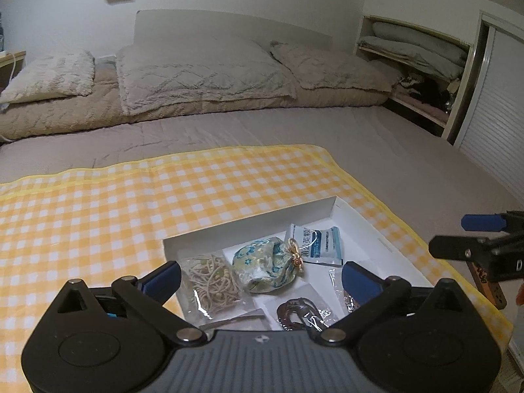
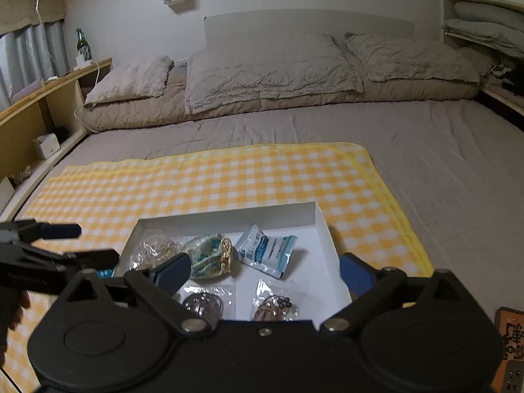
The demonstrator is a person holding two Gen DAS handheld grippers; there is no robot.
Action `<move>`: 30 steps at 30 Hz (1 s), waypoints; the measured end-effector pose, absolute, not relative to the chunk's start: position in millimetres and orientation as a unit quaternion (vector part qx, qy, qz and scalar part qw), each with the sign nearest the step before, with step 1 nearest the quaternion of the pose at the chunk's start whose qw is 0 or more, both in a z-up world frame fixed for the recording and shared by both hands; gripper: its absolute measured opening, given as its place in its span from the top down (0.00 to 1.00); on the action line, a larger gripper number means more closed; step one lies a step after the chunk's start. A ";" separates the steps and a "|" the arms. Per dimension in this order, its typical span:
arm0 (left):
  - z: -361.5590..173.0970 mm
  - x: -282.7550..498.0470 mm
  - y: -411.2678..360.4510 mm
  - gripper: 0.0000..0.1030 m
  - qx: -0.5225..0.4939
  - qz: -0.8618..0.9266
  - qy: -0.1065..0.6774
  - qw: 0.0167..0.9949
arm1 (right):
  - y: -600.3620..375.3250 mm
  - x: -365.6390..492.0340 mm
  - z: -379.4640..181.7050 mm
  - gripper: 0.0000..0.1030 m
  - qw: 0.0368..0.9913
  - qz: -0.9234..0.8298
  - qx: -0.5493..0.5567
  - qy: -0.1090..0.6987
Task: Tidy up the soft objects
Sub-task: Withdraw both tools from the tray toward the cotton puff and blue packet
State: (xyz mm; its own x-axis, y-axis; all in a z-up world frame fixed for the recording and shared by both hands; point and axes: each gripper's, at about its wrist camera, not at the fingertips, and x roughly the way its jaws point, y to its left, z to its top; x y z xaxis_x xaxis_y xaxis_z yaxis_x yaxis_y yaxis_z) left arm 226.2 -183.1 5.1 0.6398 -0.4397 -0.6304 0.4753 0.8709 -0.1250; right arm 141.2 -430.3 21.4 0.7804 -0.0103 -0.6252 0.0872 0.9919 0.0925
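On the left, the left gripper (image 1: 260,273) is hovering low over the near edge of the white box (image 1: 249,229), its blue-padded jaws spread wide and pinching nothing. The box is sitting on the yellow checked cloth (image 1: 98,203), which is lying across the bed (image 1: 376,137). Inside the box, going from left to right, a clear bag of beige cord (image 1: 211,280) is lying against the left wall, a floral drawstring pouch (image 1: 265,267) is resting just beside it and partly over its edge, and a blue-and-white sachet (image 1: 319,240) is lying behind the pouch toward the far corner. Nearer the camera, a dark coiled item in clear wrap (image 1: 296,314) is sitting just in front of the pouch, and another clear packet of brown beads (image 2: 275,306) is lying to its right, half hidden behind the finger in the left view. Further right, the right gripper (image 2: 265,270) is hanging over the same box from the near side, its jaws likewise standing wide apart with nothing between them. As a judgement, the sorting is looking largely done: every soft item in view is already lying inside the box and none is showing on the cloth, so what is left may be only tidying the pieces, such as straightening the tilted sachet or freeing the overlapped bag. An orange patterned object (image 2: 511,337) is lying beyond the cloth at the far right, and whether it is belonging to the task I cannot tell.
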 end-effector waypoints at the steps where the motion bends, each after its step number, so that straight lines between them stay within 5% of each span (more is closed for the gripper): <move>1: 6.1 225.2 -180.9 0.00 0.025 -0.251 0.341 0.906 | -428.7 139.4 21.4 0.00 0.943 -0.026 0.054 0.328; 30: 27.1 203.5 -62.9 0.00 0.007 -0.157 0.326 0.932 | -393.4 148.6 23.8 0.00 0.952 -0.005 0.044 0.302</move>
